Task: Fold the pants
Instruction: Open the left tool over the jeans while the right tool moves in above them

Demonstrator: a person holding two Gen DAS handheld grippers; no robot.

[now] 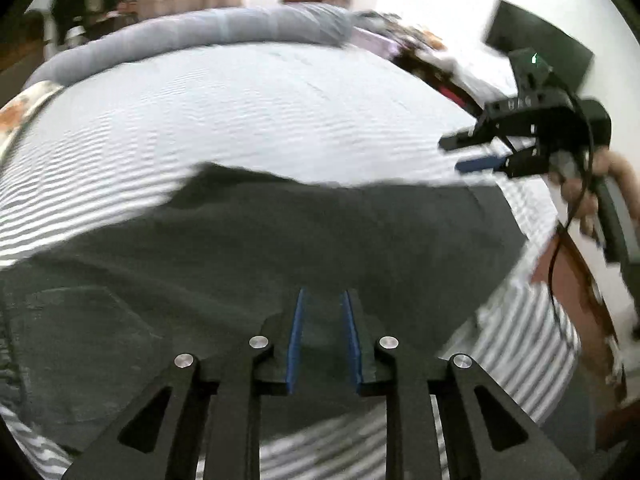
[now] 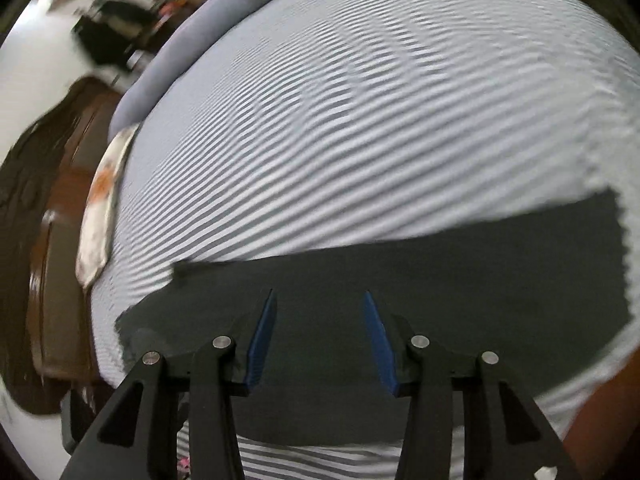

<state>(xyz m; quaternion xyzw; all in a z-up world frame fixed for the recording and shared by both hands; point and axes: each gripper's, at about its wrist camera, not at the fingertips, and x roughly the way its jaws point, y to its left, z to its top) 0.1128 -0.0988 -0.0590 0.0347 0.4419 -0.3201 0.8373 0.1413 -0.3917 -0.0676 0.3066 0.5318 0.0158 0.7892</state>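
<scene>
Lying flat on a grey-and-white striped bedsheet (image 1: 280, 120), the dark pants (image 1: 280, 248) are spread across the lower half of both views; a pocket outline is seen only in the left wrist view, at lower left. In that view the left gripper (image 1: 323, 300) is held above the fabric with its blue pads (image 1: 295, 336) a narrow gap apart and nothing between them, so it is released; the right gripper (image 1: 472, 156) is also seen there, at the far right, in a hand (image 1: 592, 196), with a cable hanging from it and its fingers parted and empty. From the right wrist view the right gripper (image 2: 320, 300) is shown with a wider gap over the pants (image 2: 440, 300), nothing gripped; the other gripper is not seen there. A rolled grey blanket (image 1: 200, 36) is laid along the far edge of the bed in both views; a brown wooden bed frame (image 2: 52, 240) and a patterned pillow (image 2: 100, 216) are shown best on the right wrist's side. No containers can be made out.
</scene>
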